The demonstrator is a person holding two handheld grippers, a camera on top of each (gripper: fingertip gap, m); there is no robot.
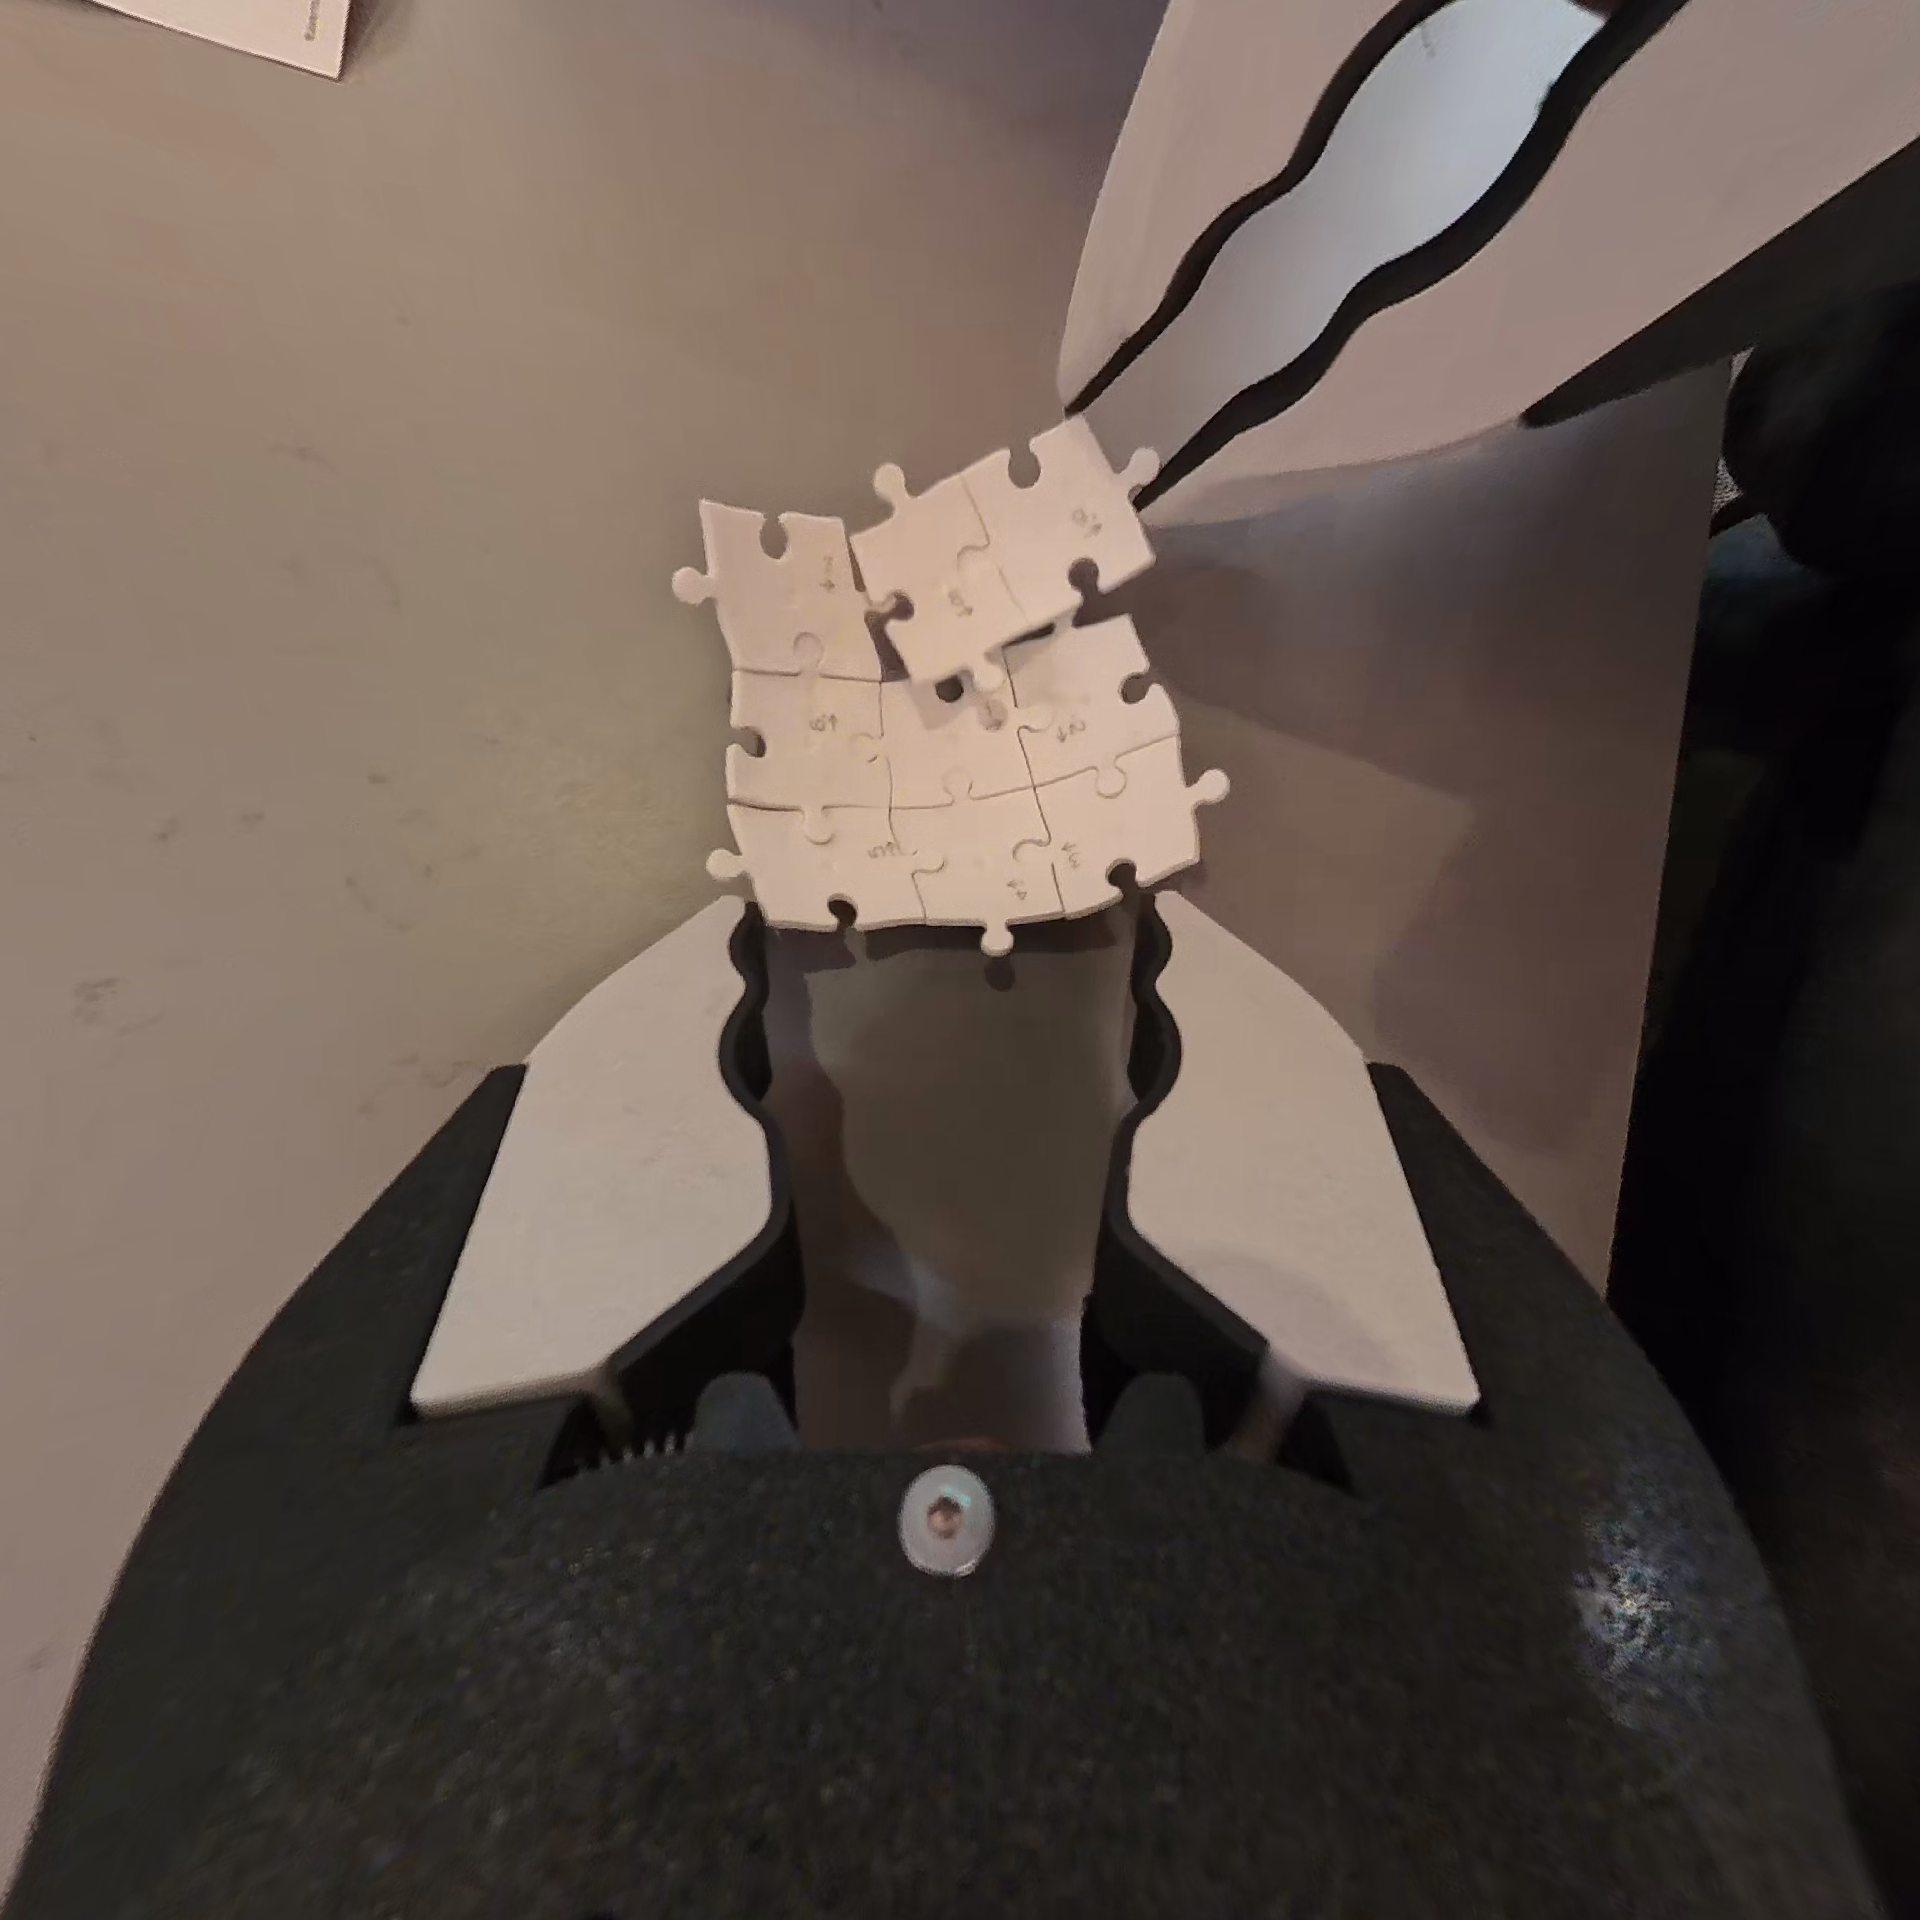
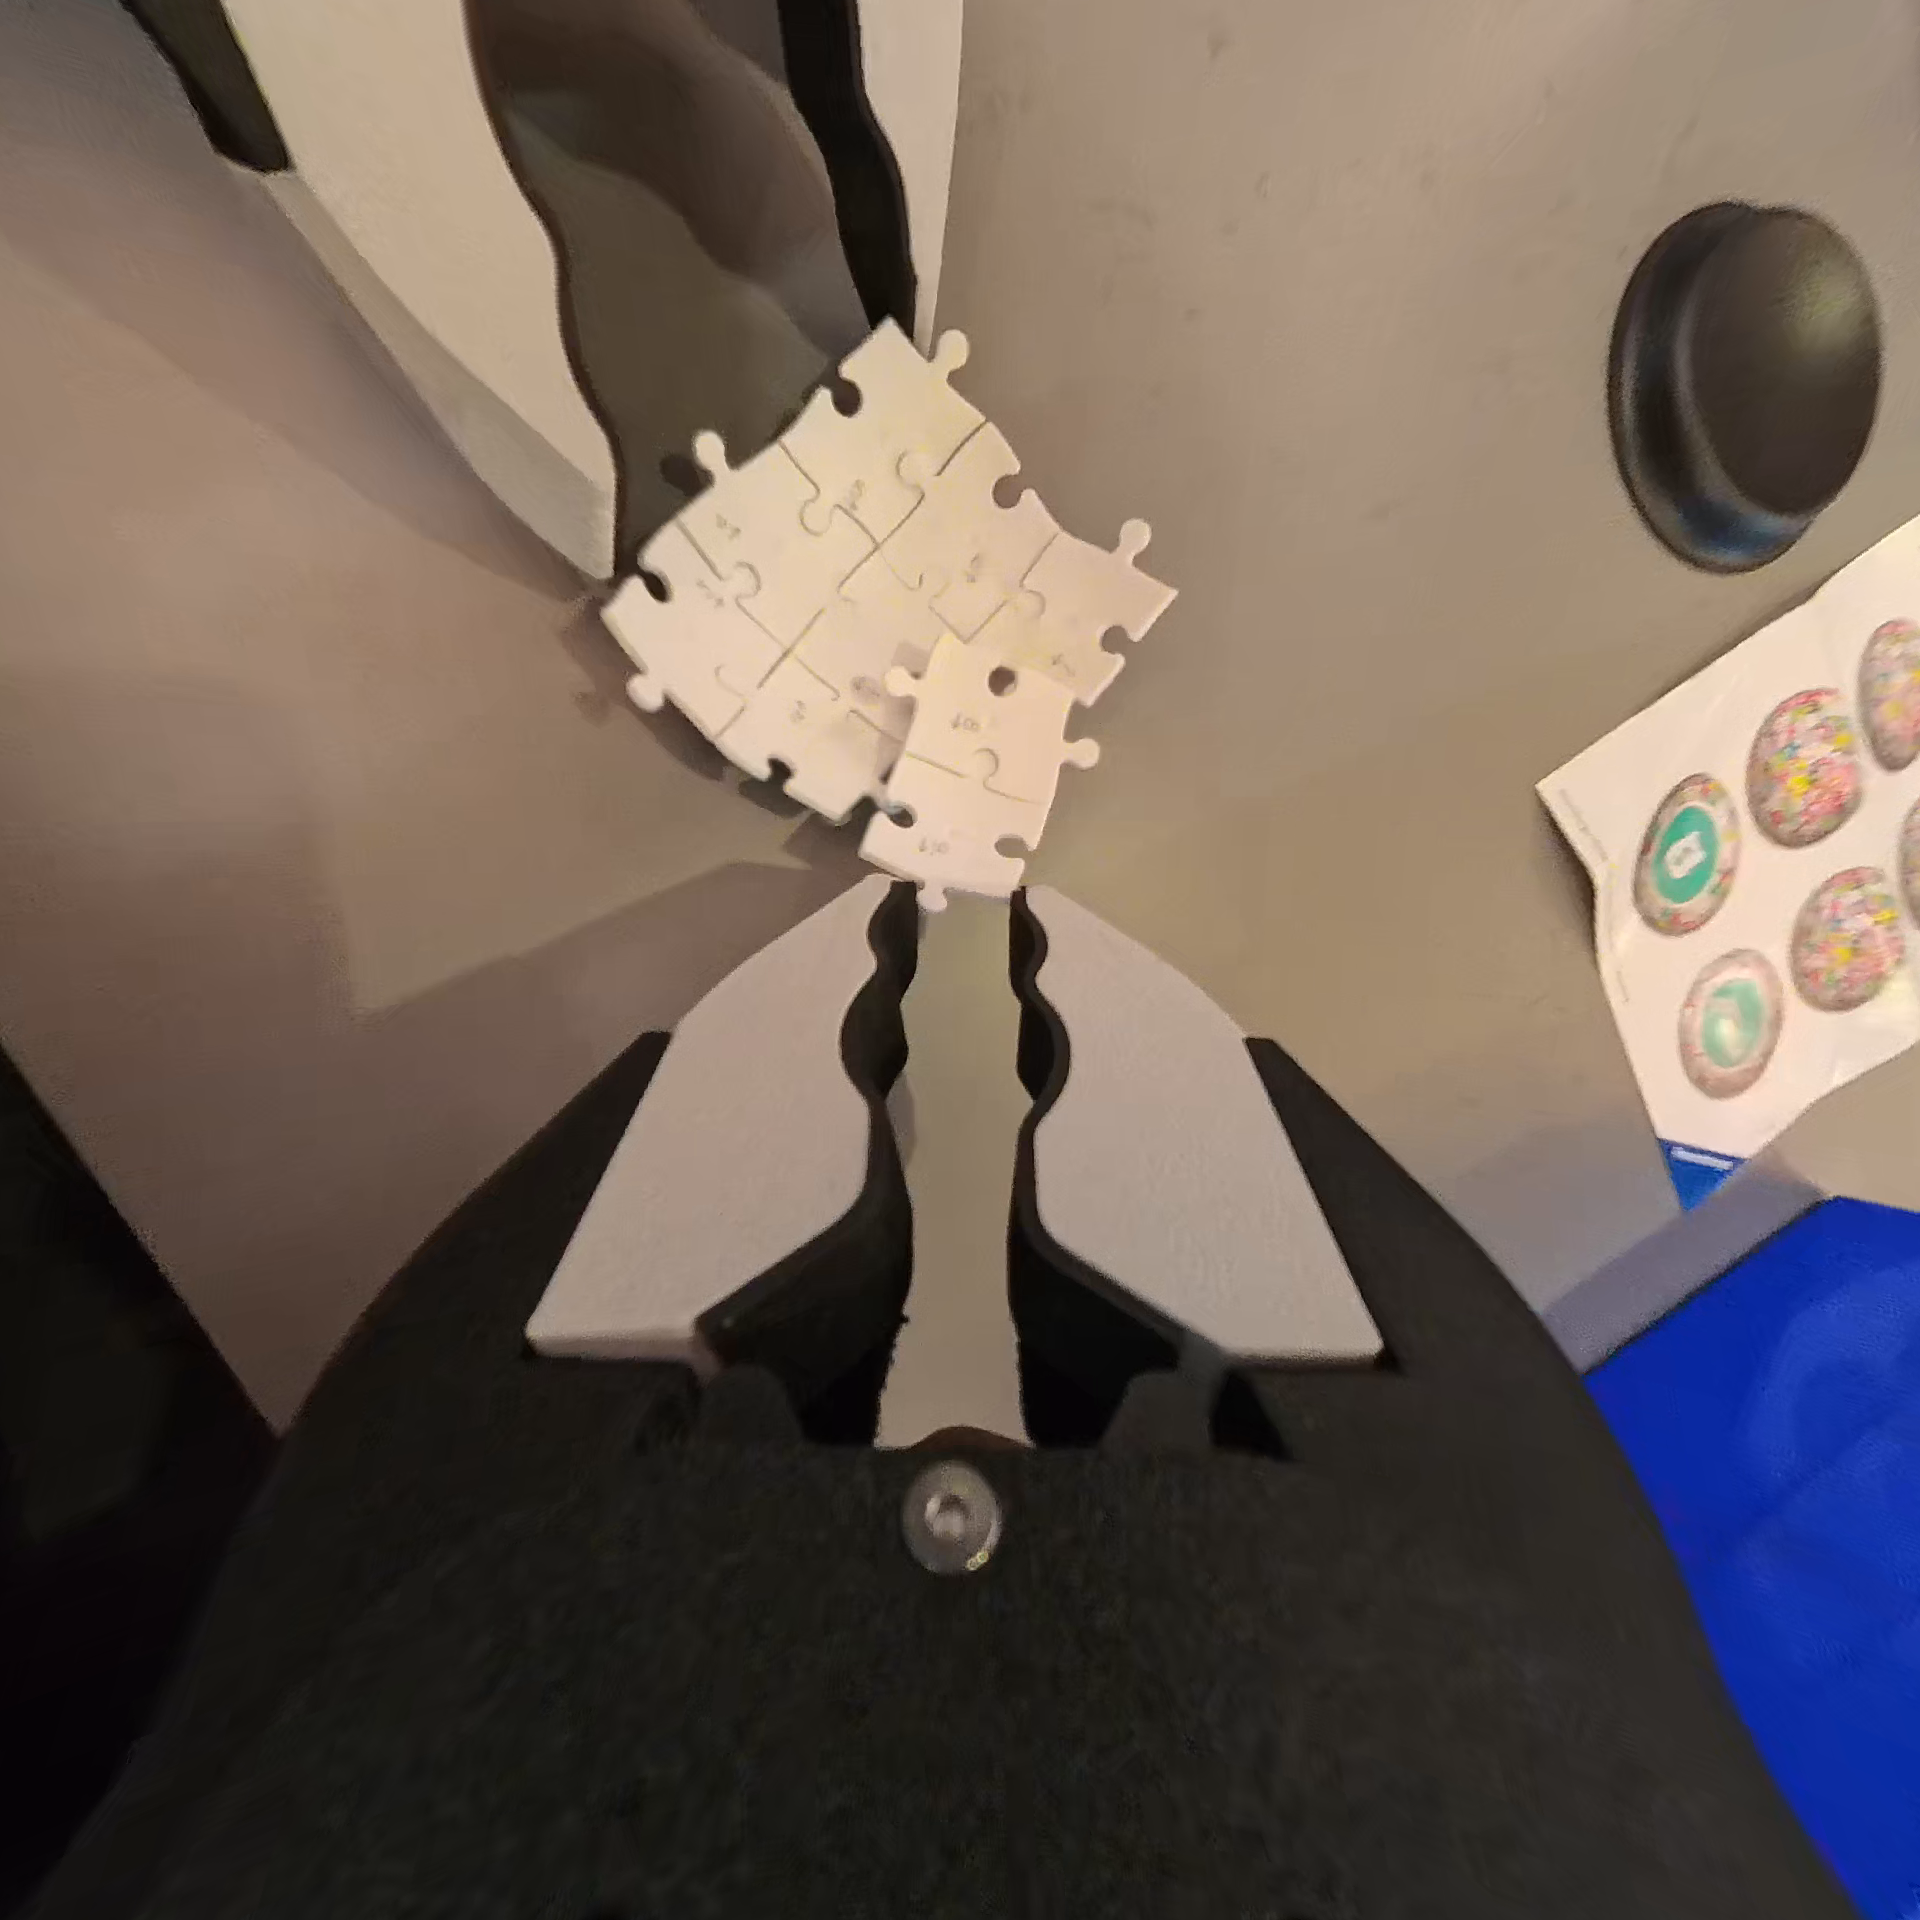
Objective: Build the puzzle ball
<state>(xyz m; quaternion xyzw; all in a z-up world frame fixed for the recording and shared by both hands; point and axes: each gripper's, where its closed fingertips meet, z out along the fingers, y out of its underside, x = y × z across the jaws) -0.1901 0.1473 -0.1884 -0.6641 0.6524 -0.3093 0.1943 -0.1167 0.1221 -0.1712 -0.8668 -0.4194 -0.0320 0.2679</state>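
Pair (image 1: 1003, 566) overlapping panel (image 1: 961, 800) edge — (askew)

Grippers: two, each with two fingers. Puzzle assemblies: two, a large joined panel (image 1: 966, 790) of about eight white pieces and a small joined pair (image 1: 1003, 556) of two pieces. Printed sheet (image 2: 1766, 831): one, showing at least six round pictures, some cut by the frame edge. Black knob (image 2: 1745, 395): one. Blue box (image 2: 1787, 1403): one.

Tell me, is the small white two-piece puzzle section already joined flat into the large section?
Not joined. The small white two-piece puzzle section lies tilted, overlapping the large white curved section, its tabs not seated.
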